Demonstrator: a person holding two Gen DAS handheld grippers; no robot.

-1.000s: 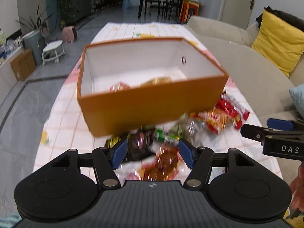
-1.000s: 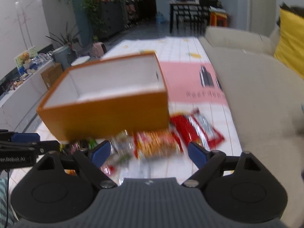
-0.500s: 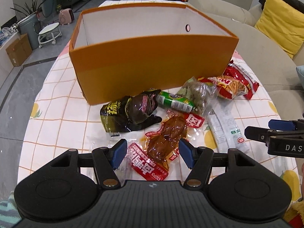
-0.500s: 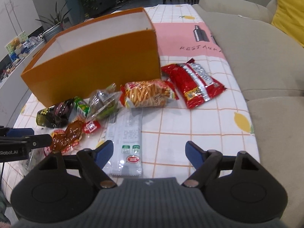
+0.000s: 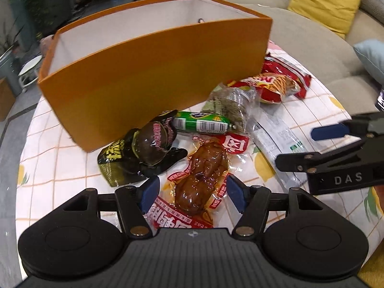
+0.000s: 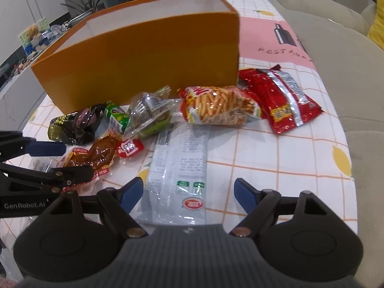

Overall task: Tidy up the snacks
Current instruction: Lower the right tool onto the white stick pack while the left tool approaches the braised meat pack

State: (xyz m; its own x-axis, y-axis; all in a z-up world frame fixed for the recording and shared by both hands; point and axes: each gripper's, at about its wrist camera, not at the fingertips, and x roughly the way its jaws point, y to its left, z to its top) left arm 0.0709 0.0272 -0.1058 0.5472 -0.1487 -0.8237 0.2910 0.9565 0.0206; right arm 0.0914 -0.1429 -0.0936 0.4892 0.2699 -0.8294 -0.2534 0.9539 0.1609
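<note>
An open orange box stands on the checked tablecloth, with a row of snacks in front of it. My left gripper hovers over a brown meat packet; its jaws are opening, and the packet lies between and below the pads, untouched. Beside it lie a dark packet and a green sausage. My right gripper is open over a long clear-white packet. Farther back lie a stick-snack bag and a red bag.
A clear packet of greenish food leans on the sausage. A beige sofa with a yellow cushion runs along the table's right edge. The floor drops away on the left. The two grippers hang close side by side.
Both grippers have come down toward the snack row, so the packets look larger and nearer. The box's inside floor has dropped out of sight. The left view has tilted a little.
</note>
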